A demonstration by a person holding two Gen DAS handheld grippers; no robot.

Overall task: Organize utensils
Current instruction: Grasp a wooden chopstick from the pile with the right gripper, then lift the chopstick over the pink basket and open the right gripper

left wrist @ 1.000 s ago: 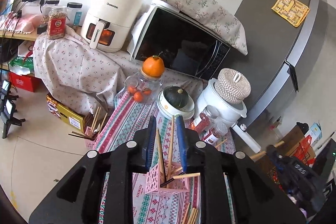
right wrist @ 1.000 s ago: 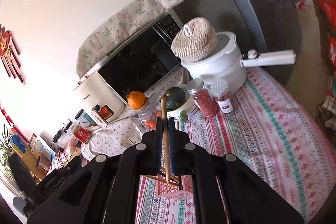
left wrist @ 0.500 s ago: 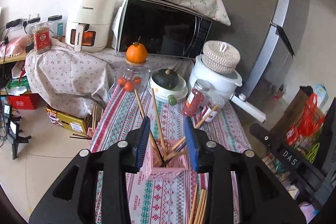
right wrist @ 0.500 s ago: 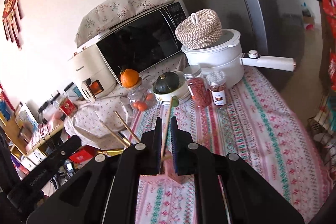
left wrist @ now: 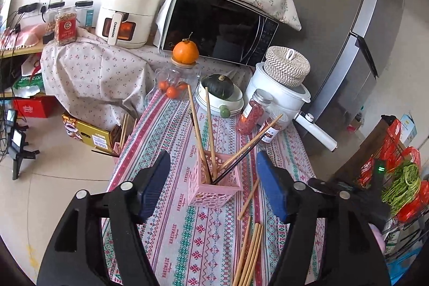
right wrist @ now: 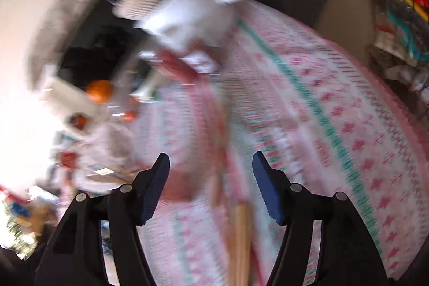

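1. Left gripper (left wrist: 213, 186) is spread wide with nothing in it. Right in the gap between its blue pads sits the pink holder (left wrist: 214, 185), standing upright on the patterned tablecloth (left wrist: 174, 232).

2. Sticking up out of that holder are a handful of chopsticks (left wrist: 199, 133): two pale ones lean away from the jaws, and a dark one plus another pale one tilt off toward the right pad side.

3. Just inside the right pad, one loose chopstick (left wrist: 248, 199) lies on the cloth, and closer in, under the jaws, there's a loose bundle (left wrist: 249, 253) lying flat, pretty much parallel.

4. Right gripper (right wrist: 211, 188) is released too, pads wide apart, nothing clamped. Its view is badly smeared by blur, so take this loosely: some pale wooden sticks (right wrist: 241, 240) lie on the cloth between and below the pads, and a pinkish blob near its left pad could be the holder, can't say for sure.

5. Further out past the left jaws: red-filled jars (left wrist: 253, 111), a white pot (left wrist: 278, 95) with a woven lid, a bowl with a dark green squash (left wrist: 218, 87), then the microwave (left wrist: 217, 26) and air fryer (left wrist: 128, 12) at the back.
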